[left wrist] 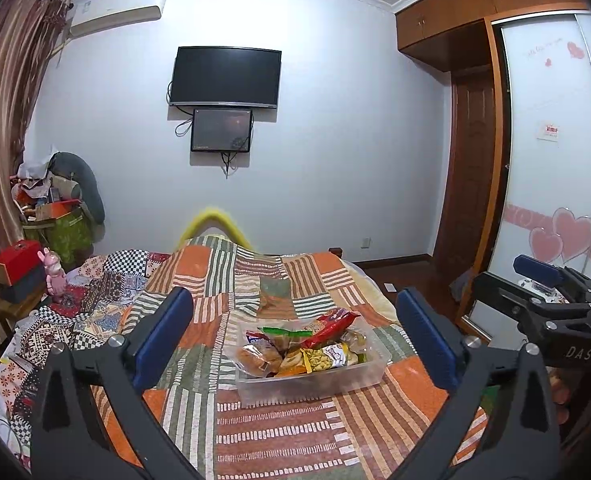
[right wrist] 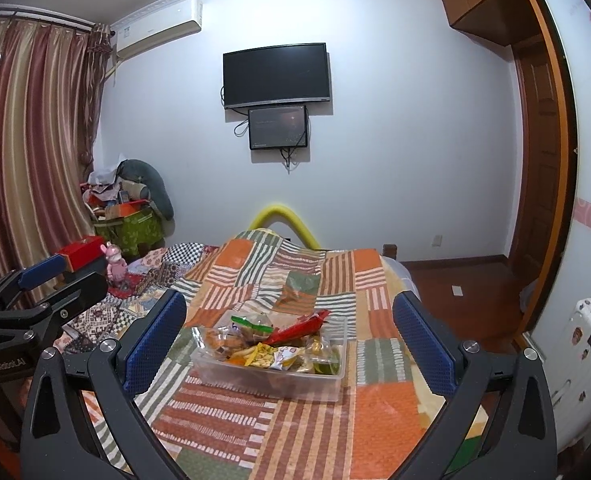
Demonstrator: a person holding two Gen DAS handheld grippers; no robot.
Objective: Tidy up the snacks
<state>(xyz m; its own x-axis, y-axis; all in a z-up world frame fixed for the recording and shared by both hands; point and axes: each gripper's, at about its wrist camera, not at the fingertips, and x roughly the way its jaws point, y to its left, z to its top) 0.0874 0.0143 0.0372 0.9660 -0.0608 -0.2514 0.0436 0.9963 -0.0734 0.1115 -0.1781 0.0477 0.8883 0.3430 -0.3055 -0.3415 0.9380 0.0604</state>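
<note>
A clear plastic bin (left wrist: 369, 374) sits on the patchwork bedspread (left wrist: 279, 432), filled with several wrapped snacks, among them a red packet (left wrist: 329, 326) and a bread roll (left wrist: 257, 358). The bin also shows in the right wrist view (right wrist: 223, 368) with the red packet (right wrist: 301, 326) on top. My left gripper (left wrist: 295, 344) is open and empty, held above the bed in front of the bin. My right gripper (right wrist: 289, 344) is open and empty, also short of the bin. Each gripper appears at the edge of the other's view, the right one (left wrist: 543, 280) and the left one (right wrist: 55, 276).
The bed runs forward to a white wall with a TV (left wrist: 225, 76). A red box (left wrist: 17, 260) and a pink toy (left wrist: 55, 274) stand at the bed's left. A wardrobe (left wrist: 551, 140) and a white suitcase (right wrist: 583, 360) are on the right.
</note>
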